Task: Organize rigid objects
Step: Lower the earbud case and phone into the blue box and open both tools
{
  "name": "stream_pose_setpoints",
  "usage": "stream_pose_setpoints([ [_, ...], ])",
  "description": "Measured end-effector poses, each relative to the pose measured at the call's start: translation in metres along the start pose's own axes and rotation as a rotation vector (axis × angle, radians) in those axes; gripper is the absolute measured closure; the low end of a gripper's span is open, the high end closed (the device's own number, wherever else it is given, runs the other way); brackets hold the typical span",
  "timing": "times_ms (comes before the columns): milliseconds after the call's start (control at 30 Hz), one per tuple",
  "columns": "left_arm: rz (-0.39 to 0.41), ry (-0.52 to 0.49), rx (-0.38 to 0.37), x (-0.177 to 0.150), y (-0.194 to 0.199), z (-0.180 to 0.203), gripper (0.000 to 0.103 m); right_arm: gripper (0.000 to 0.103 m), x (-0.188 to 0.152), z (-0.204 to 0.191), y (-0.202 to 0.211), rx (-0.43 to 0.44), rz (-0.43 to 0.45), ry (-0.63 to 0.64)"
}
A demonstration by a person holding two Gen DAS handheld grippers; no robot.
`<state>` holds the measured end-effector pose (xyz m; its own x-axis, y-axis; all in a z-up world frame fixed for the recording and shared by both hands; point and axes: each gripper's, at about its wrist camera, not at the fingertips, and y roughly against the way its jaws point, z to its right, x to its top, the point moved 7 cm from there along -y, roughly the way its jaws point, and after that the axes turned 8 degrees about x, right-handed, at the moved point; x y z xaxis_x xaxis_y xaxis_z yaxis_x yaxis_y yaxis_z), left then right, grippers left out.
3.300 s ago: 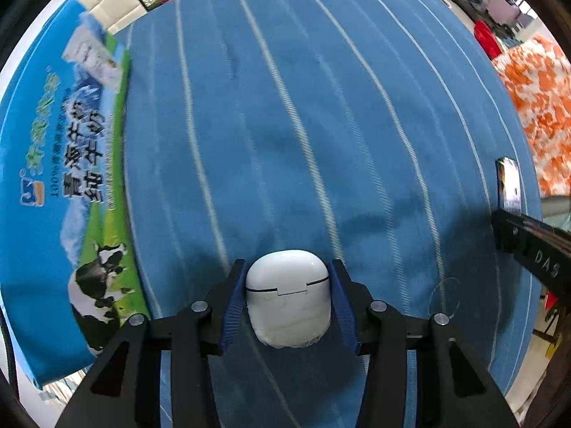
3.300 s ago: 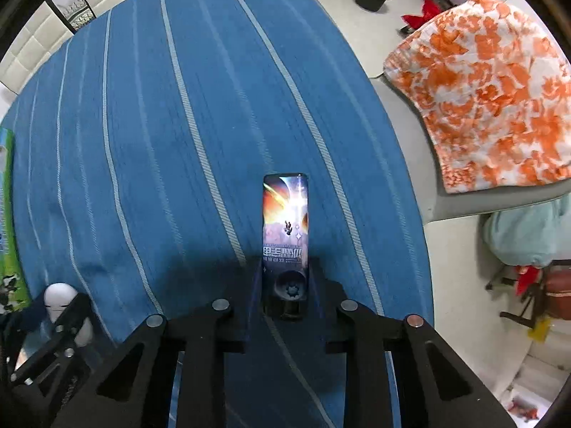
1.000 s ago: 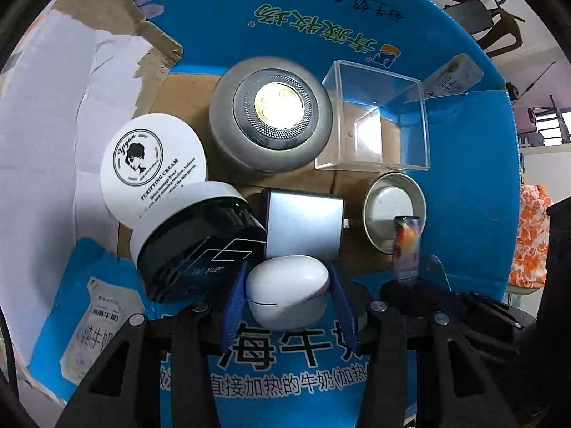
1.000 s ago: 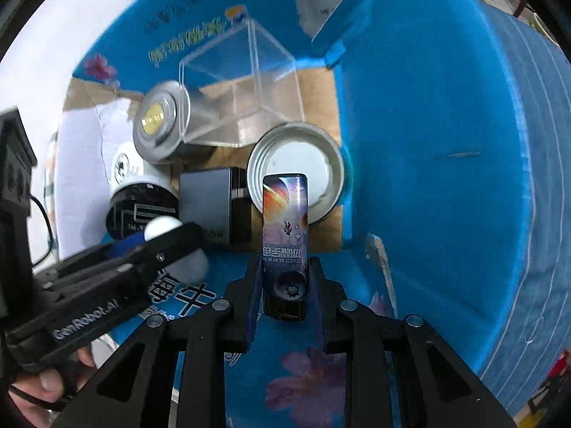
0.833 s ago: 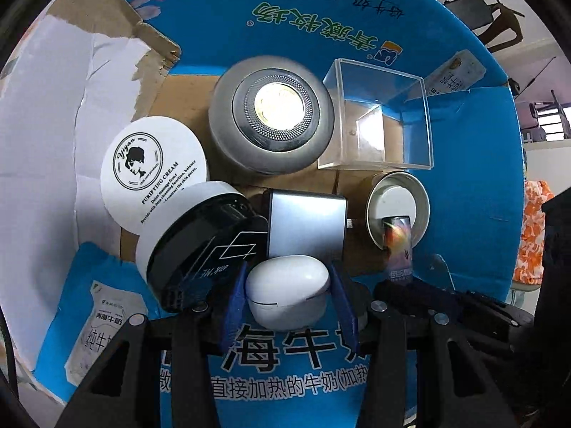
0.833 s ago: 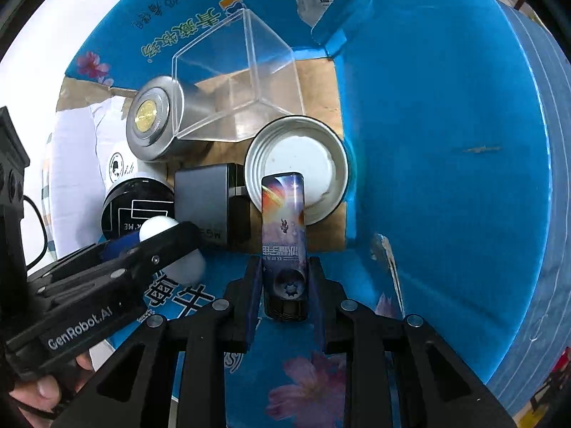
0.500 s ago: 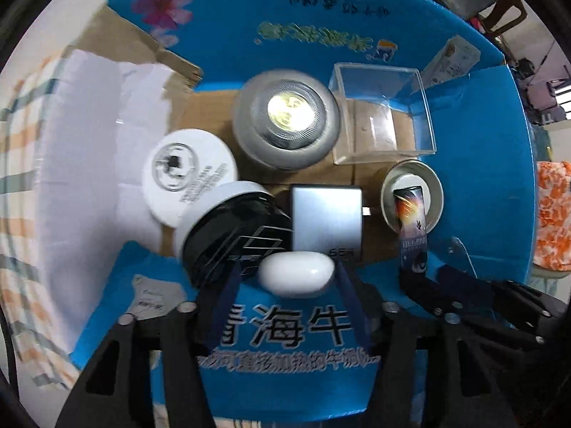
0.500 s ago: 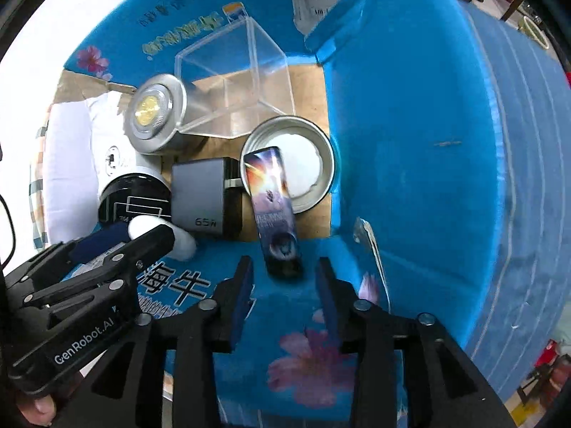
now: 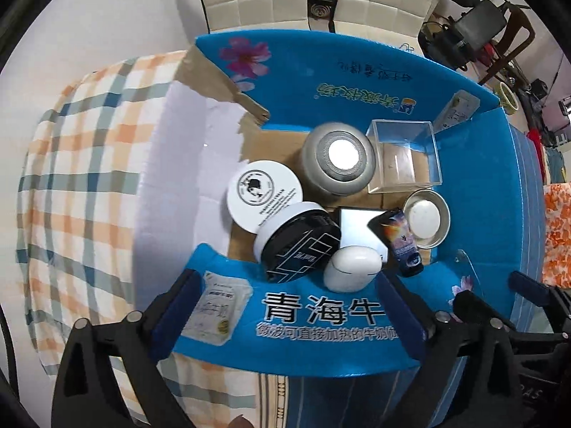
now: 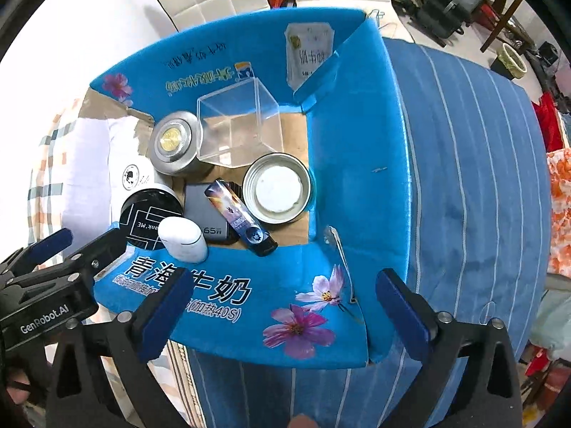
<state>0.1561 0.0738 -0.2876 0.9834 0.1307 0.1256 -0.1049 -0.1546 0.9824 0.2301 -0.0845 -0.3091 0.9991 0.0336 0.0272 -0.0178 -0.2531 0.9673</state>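
A blue cardboard box (image 9: 481,185) (image 10: 353,164) holds several rigid items. The white earbud case (image 9: 351,267) (image 10: 182,238) lies against the box's near wall, beside a black jar (image 9: 298,244) (image 10: 150,217). The printed lighter (image 9: 401,240) (image 10: 241,221) leans across a grey charger (image 9: 357,221) (image 10: 203,210) next to a round tin (image 9: 426,218) (image 10: 276,187). My left gripper (image 9: 289,315) hangs open above the near wall, holding nothing. My right gripper (image 10: 282,315) is open too, back from the box, empty.
Also in the box: a clear plastic cube (image 9: 405,157) (image 10: 237,126), a grey round can (image 9: 337,158) (image 10: 175,146) and a white cream lid (image 9: 264,194). The box sits on blue striped bedding (image 10: 474,178); a checked cloth (image 9: 71,185) lies left.
Both grippers opened and let go: the earbud case and the lighter now lie in the box. Both grippers have pulled back and up from it.
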Motion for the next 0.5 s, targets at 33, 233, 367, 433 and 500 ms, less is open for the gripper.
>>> stream_pose_setpoints([
  [33, 0.009, 0.001, 0.009, 0.000, 0.002, -0.001, 0.000, 0.000, 0.000, 0.000, 0.001, -0.005, 0.005, 0.001],
  [233, 0.048, 0.000, 0.031, -0.003, 0.017, -0.006, 0.000, 0.000, -0.009, 0.003, 0.016, -0.011, 0.026, -0.010],
  [367, 0.100, 0.000, 0.046, -0.012, 0.051, -0.010, 0.000, 0.000, -0.021, -0.003, 0.044, -0.001, 0.053, -0.005],
  [433, 0.143, 0.012, 0.040, -0.017, 0.077, -0.012, 0.000, 0.000, -0.029, -0.007, 0.067, 0.014, 0.082, 0.001],
  [500, 0.179, 0.017, 0.027, -0.023, 0.101, -0.012, 0.000, 0.000, -0.039, -0.013, 0.095, 0.032, 0.114, 0.009],
])
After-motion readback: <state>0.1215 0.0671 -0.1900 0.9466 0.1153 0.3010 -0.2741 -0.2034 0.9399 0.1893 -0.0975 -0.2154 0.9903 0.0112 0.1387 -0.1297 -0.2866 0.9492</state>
